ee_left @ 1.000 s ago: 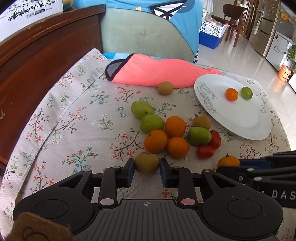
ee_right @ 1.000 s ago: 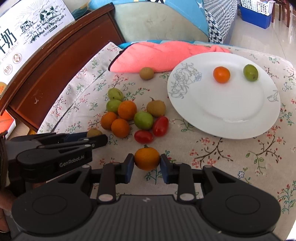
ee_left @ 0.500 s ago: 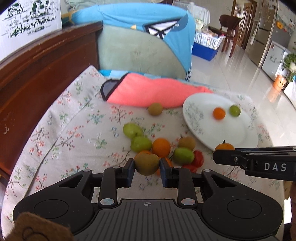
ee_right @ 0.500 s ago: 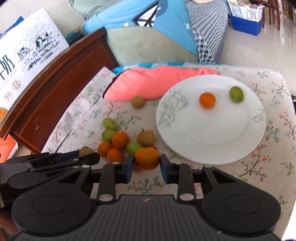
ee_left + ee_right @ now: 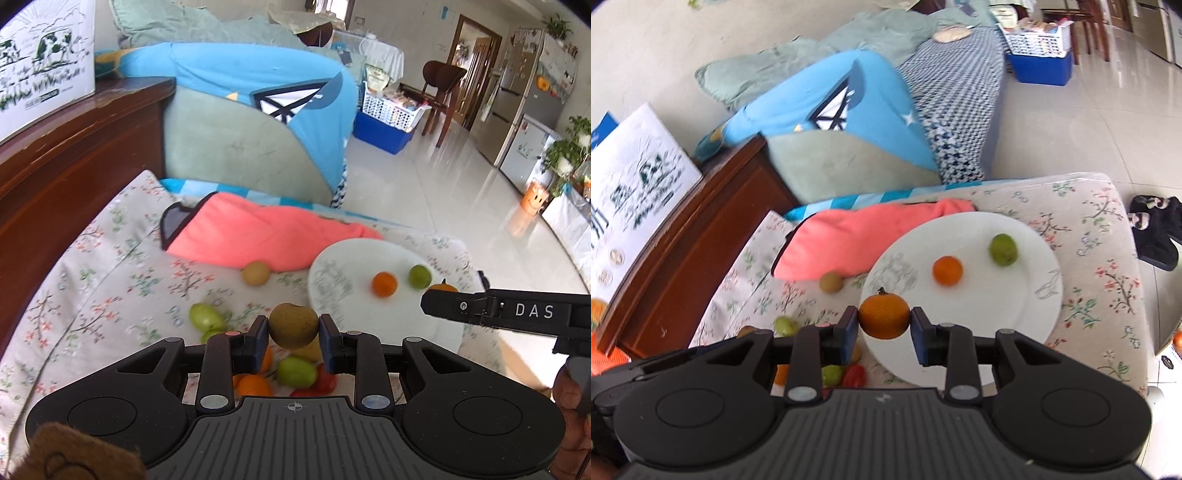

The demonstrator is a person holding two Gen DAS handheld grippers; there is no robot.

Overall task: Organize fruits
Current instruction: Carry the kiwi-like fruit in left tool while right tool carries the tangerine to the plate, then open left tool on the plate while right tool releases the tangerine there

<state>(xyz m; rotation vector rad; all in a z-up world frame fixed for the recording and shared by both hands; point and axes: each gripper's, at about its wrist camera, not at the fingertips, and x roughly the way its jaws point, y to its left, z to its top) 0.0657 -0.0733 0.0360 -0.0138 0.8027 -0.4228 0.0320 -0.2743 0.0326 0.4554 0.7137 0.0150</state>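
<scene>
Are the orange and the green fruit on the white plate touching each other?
Apart. The right wrist view shows bare white plate between the orange and the green fruit; the left wrist view shows the same gap.

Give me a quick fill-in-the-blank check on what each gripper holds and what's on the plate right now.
1. The left gripper is shut on a ____ fruit.
2. The right gripper is shut on an ____ fruit with a stem.
3. The white plate holds ____ fruits.
4. The pink cloth lies on the ____ tablecloth.

Missing words: brown; orange; two; floral
</scene>
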